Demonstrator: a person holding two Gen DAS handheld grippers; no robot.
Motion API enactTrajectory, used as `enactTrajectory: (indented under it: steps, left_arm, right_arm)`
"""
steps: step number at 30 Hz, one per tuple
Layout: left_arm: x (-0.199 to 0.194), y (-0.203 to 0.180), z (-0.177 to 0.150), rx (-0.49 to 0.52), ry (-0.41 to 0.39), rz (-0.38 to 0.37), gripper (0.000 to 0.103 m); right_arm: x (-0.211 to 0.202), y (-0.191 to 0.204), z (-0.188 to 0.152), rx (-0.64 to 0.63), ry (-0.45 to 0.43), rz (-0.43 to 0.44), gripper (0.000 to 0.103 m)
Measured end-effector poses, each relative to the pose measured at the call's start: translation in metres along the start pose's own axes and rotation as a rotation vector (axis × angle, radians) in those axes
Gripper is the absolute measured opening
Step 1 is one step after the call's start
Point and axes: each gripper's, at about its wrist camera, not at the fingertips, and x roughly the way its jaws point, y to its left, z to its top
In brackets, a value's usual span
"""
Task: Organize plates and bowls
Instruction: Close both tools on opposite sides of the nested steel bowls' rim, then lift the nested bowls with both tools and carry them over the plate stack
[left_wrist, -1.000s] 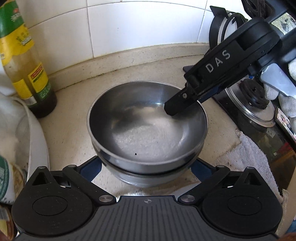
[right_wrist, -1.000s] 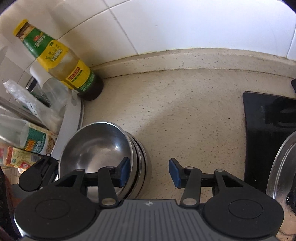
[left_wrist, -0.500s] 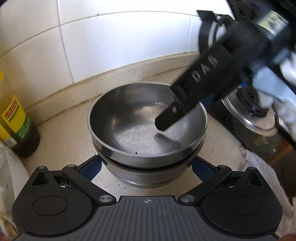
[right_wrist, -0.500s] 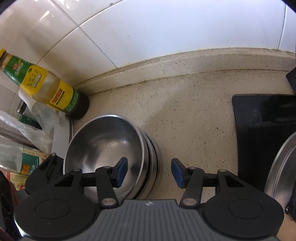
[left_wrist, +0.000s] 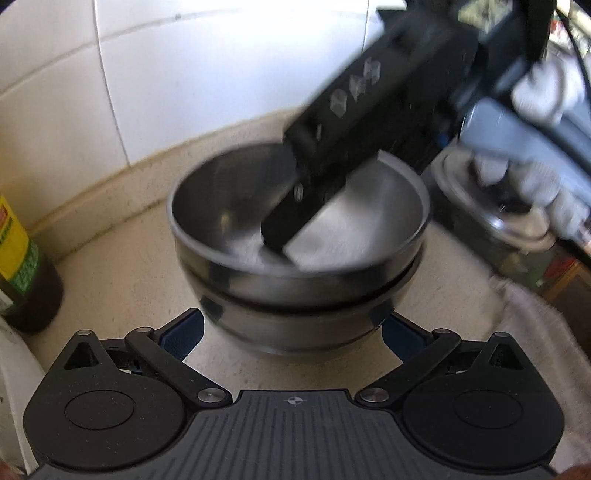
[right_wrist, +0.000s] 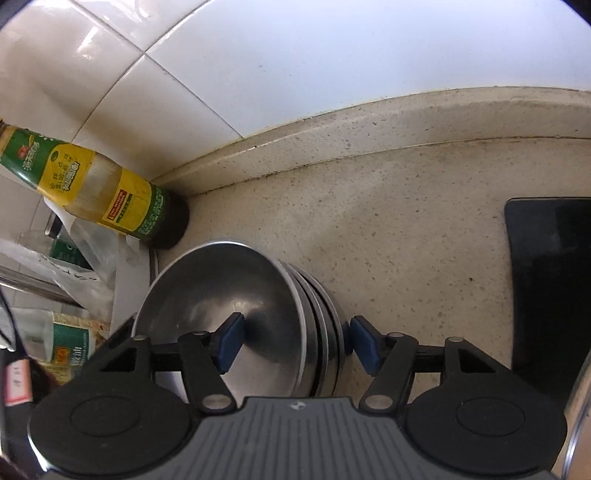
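A stack of nested steel bowls (left_wrist: 295, 295) stands on the speckled counter, close to the tiled wall. My left gripper (left_wrist: 291, 328) straddles the stack's base, with a blue pad against each side of the lowest bowl. In the right wrist view the same stack (right_wrist: 221, 295) sits low and left of centre. My right gripper (right_wrist: 297, 341) straddles its right rim and its jaws are opening. One pad hangs inside the top bowl, the other stands outside the stack, and neither presses on it. In the left wrist view, one black finger (left_wrist: 295, 206) of the right gripper reaches down into the top bowl, blurred.
A yellow-labelled oil bottle (right_wrist: 110, 195) stands by the wall left of the bowls, with plastic bags (right_wrist: 74, 266) beside it. A black hob (right_wrist: 546, 277) lies to the right, with a glass lid (left_wrist: 498, 218) and a white cloth (left_wrist: 535, 332). A white-gloved hand (left_wrist: 535, 184) holds the right gripper.
The stack has kept its place between my left fingers while wall and bottle shifted. The right gripper's jaws have widened, and its finger sits lower and further left in the top bowl.
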Motion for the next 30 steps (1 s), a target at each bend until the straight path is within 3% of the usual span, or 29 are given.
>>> enactTrajectory:
  steps: [11,19,30]
  left_arm:
    - [0.02,0.003,0.011,0.037,0.031,-0.031,0.103]
    - [0.025,0.002,0.025,-0.006,0.039,-0.011,0.103]
    - [-0.004,-0.008,0.041,-0.024,-0.019,0.042,0.103]
  right_arm:
    - [0.006,-0.004,0.006,-0.018,0.0,0.061,0.079]
    - [-0.002,0.0,0.003,-0.054,-0.038,0.064,0.079]
    - [-0.04,0.02,0.003,-0.103,-0.108,0.081,0.079]
